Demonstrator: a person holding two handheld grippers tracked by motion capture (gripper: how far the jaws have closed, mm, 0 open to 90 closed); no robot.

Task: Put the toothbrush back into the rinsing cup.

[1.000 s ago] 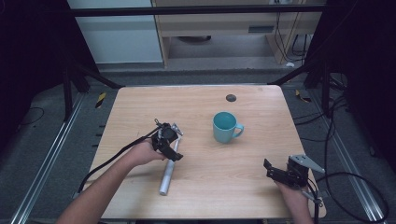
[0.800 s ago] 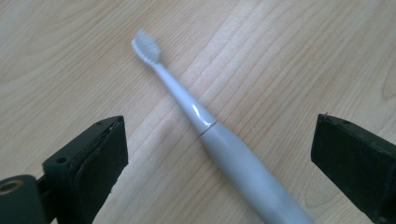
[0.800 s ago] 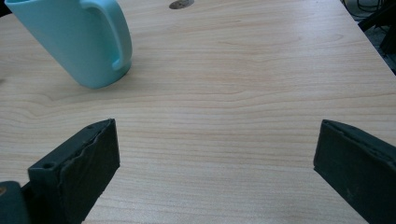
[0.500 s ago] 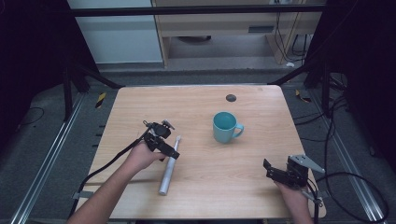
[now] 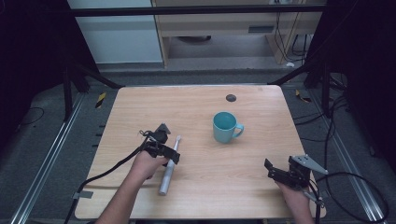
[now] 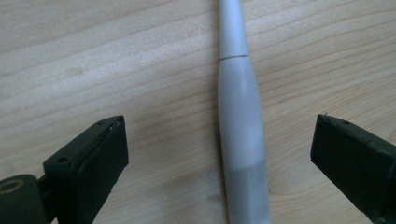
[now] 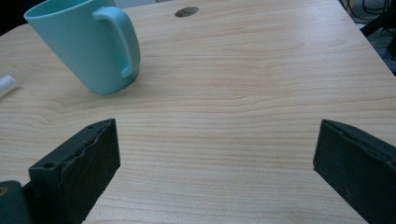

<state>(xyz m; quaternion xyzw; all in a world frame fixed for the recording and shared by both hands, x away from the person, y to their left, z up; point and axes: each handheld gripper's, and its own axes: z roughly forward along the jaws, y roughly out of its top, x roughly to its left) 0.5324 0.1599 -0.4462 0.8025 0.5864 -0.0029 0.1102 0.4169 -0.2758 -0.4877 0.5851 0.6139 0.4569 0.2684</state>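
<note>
A white and grey electric toothbrush (image 5: 167, 173) lies flat on the wooden table (image 5: 196, 112), its head pointing away from me. My left gripper (image 5: 167, 153) hovers over its upper handle. In the left gripper view the toothbrush (image 6: 243, 140) runs straight up between the two black jaws. They stand wide apart and clear of it on both sides. These jaws have just been opening. A teal mug (image 5: 225, 127) stands upright at mid table. My right gripper (image 5: 276, 171) rests open near the front right corner, facing the mug (image 7: 88, 46), with nothing between its jaws.
A small dark round hole (image 5: 230, 98) sits in the tabletop behind the mug. Black cables trail from both grippers off the table's front edge. Metal frame rails run along both sides of the table.
The left gripper has turned and shifted slightly toward the near edge over the toothbrush. The right gripper and the mug have stayed put.
</note>
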